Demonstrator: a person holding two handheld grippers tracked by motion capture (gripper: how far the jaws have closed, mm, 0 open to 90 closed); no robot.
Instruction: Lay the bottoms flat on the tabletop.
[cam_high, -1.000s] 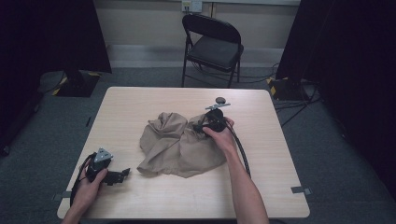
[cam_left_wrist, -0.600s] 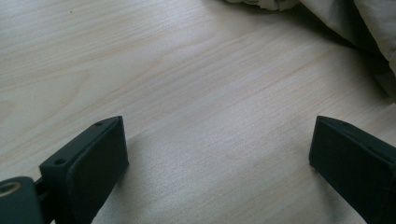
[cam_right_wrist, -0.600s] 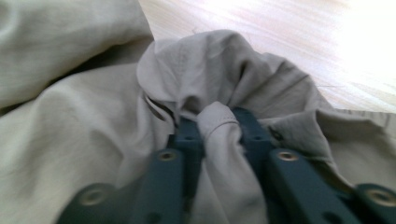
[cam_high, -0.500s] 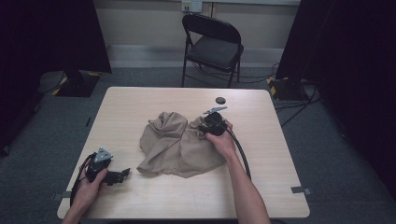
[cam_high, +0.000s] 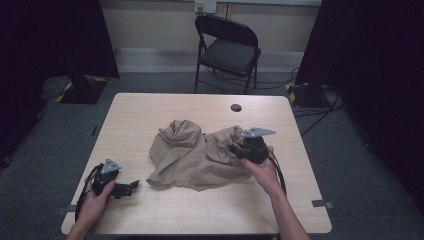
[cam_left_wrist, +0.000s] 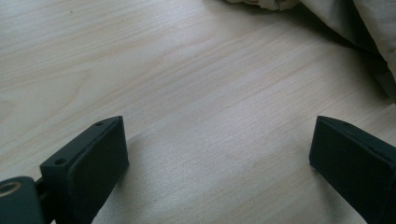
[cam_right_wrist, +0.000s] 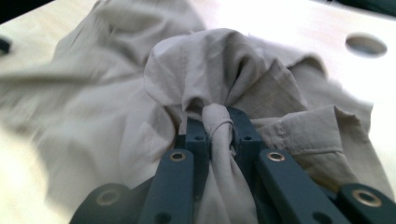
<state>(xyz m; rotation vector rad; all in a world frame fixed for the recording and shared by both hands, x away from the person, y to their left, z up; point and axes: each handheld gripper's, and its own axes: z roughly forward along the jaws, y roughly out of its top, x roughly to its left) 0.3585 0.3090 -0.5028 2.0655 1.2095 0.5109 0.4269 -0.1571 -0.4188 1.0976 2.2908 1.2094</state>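
Right tool (cam_right_wrist: 215, 135) clamped on a thin bunched fold of the tan garment (cam_high: 200, 155) mid-worktop (cam_high: 150, 110), jaws just closed; may slip free if tugged hard; left tool (cam_high: 131, 188) open, idle near front-left corner.

Crumpled tan shirt (cam_high: 197, 157) mid-table, one fold bunched upward.
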